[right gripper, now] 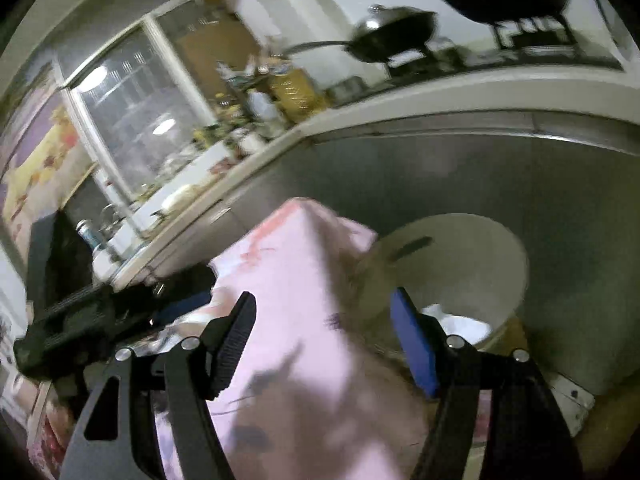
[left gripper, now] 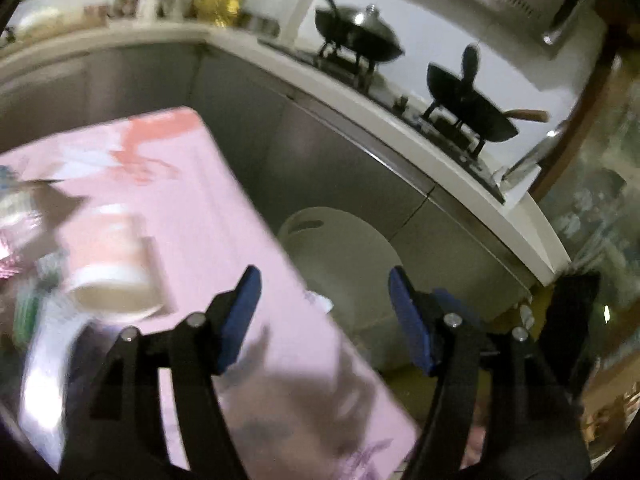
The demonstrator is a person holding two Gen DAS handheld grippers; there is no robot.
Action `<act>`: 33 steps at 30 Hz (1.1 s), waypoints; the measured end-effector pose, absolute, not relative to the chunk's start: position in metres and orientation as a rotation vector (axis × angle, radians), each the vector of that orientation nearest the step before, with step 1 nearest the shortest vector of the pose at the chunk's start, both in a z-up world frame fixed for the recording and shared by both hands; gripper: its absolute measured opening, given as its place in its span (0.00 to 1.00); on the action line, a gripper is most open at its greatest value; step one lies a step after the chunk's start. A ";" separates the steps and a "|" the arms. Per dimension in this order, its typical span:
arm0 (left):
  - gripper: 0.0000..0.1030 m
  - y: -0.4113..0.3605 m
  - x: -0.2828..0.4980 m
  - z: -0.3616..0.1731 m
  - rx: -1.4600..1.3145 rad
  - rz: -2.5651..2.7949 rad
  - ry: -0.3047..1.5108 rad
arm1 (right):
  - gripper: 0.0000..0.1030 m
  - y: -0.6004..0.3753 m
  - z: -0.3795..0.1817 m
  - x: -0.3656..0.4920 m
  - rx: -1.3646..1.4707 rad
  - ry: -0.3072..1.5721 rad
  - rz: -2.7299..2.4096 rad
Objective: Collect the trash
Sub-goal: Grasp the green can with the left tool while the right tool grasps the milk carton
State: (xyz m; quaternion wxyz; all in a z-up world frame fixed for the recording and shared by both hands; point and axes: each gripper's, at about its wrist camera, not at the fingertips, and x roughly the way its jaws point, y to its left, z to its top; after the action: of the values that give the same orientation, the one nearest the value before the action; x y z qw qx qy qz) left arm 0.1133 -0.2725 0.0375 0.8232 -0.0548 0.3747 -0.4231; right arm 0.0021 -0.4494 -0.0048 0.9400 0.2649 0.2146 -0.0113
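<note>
Both sets of tongs stand released with nothing between their blue pads: the left tongs (left gripper: 324, 312) hang over the edge of the pink-clothed tabletop (left gripper: 192, 184), the right tongs (right gripper: 324, 332) over the same cloth, pointing toward the white waste bin (right gripper: 480, 256) on the floor just beside the tabletop.

Trash left to collect lies at the left of the left wrist view. A paper cup (left gripper: 112, 276), red and white, lies tipped on its side on the cloth, mouth toward the camera. By my judgement it is light and thin-walled, easily crushed, and best pinched gently across the rim or mid-body. Beyond it sits a blurred heap of clear, crinkled plastic wrapping (left gripper: 20, 220); how many pieces I cannot tell. That would be soft and slippery, best taken by a bunched fold.

Counted: one cup, one bin with something white and crumpled (right gripper: 460, 322) already at its bottom, two dark woks (left gripper: 360, 36) on the stove behind.
</note>
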 end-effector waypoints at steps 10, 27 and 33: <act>0.62 -0.033 0.079 0.035 -0.237 -0.602 0.685 | 0.57 -0.319 -0.022 0.035 0.537 0.587 0.217; 0.69 0.028 0.187 -0.030 -0.653 -0.565 0.982 | 0.58 -0.260 -0.041 0.082 0.602 0.726 0.233; 0.43 0.021 0.191 -0.034 -0.623 -0.575 0.984 | 0.58 -0.260 -0.055 0.104 0.640 0.769 0.216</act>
State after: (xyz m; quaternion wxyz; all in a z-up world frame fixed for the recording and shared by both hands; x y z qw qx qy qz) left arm 0.1910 0.0209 -0.0344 0.7964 -0.2901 0.4582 -0.2675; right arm 0.1037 -0.2601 -0.0553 0.8720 0.3060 0.3679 0.1032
